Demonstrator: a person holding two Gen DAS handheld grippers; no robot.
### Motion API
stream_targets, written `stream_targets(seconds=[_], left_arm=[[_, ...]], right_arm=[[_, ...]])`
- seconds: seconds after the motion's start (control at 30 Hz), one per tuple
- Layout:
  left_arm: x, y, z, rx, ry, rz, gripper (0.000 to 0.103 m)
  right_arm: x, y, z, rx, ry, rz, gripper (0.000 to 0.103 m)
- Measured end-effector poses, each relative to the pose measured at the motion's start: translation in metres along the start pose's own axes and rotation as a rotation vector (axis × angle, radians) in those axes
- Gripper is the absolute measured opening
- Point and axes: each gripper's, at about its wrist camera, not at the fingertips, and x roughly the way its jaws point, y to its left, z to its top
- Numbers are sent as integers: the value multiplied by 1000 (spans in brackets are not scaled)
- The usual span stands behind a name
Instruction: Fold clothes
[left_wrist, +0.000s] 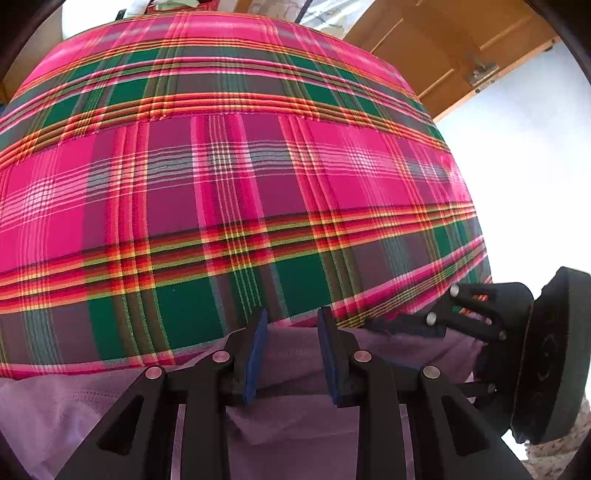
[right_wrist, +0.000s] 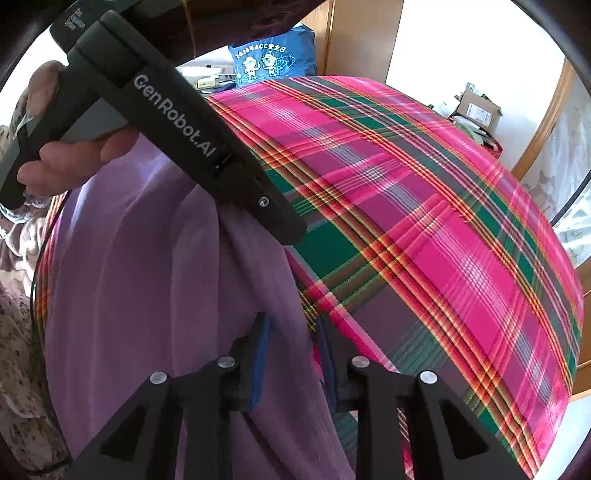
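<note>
A lilac garment (left_wrist: 288, 417) lies on a pink, green and red plaid cloth (left_wrist: 236, 192). My left gripper (left_wrist: 291, 354) is open, its blue-padded fingers (left_wrist: 255, 354) standing over the garment's edge with fabric between them. My right gripper (right_wrist: 295, 362) is open too, its fingers (right_wrist: 260, 362) either side of the garment's (right_wrist: 147, 295) right edge where it meets the plaid cloth (right_wrist: 443, 229). The right gripper also shows in the left wrist view (left_wrist: 461, 314) at right. The left gripper's body (right_wrist: 177, 125), held by a hand, crosses the right wrist view at upper left.
Wooden furniture (left_wrist: 443, 55) stands behind the plaid surface. A blue printed bag (right_wrist: 269, 59) and a cardboard box (right_wrist: 476, 110) sit at the far side. Floral fabric (right_wrist: 18, 350) hangs at the left edge.
</note>
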Motion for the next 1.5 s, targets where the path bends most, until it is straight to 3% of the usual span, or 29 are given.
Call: stream_targets(seconds=[0.1, 0.27, 0.37, 0.63, 0.8, 1.03, 1.23, 1.33, 1.5], left_arm=[[-1, 3, 0, -7, -5, -2, 29], [-1, 5, -1, -14, -5, -4, 29], [-2, 5, -1, -15, -7, -7, 29], [-2, 8, -1, -28, -12, -6, 29], [-2, 9, -1, -34, -16, -13, 29], [-16, 17, -3, -69, -51, -31, 29], [-39, 26, -15, -96, -101, -23, 29], [-54, 37, -25, -127, -128, -15, 29], [-75, 62, -47, -200, -164, 8, 29]], right_arm=[[0, 2, 1, -14, 2, 16, 7], [-1, 9, 2, -50, 2, 7, 6], [0, 1, 4, -8, 3, 23, 4], [3, -21, 8, 69, -21, 13, 4], [6, -27, 5, 99, -24, 56, 4], [-5, -30, 7, 112, -36, 44, 11], [-21, -34, 8, 155, -52, -28, 16], [-30, -39, 5, 208, -66, -6, 16], [-23, -34, 9, 280, -69, 220, 16]])
